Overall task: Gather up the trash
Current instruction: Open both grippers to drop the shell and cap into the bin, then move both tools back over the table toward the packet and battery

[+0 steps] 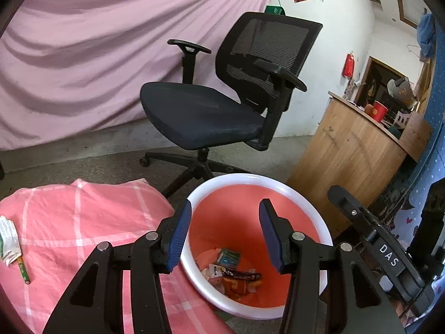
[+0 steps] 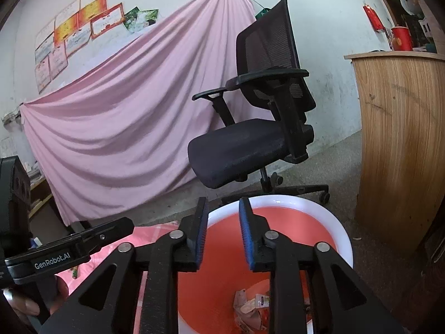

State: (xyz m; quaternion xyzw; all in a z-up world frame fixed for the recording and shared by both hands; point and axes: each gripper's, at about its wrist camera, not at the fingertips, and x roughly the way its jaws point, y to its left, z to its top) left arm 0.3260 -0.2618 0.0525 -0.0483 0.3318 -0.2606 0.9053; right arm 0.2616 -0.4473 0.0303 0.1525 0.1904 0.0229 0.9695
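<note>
A red bin with a white rim [image 1: 292, 189] stands on the floor, with several wrappers [image 1: 233, 272] at its bottom. My left gripper [image 1: 225, 217] is open and empty above the bin's left rim. My right gripper [image 2: 224, 211] is open and empty above the same bin [image 2: 331, 222], where wrappers [image 2: 250, 306] show at the bottom. A white-and-green wrapper [image 1: 8, 239] and a green stick-shaped packet [image 1: 23, 271] lie on the pink checked cloth [image 1: 83, 222] at the left.
A black mesh office chair [image 1: 222, 97] stands behind the bin, with a pink sheet [image 1: 97, 55] hung on the wall. A wooden counter [image 1: 347, 153] is to the right. The right gripper's body [image 1: 389, 250] shows at the left wrist view's right edge.
</note>
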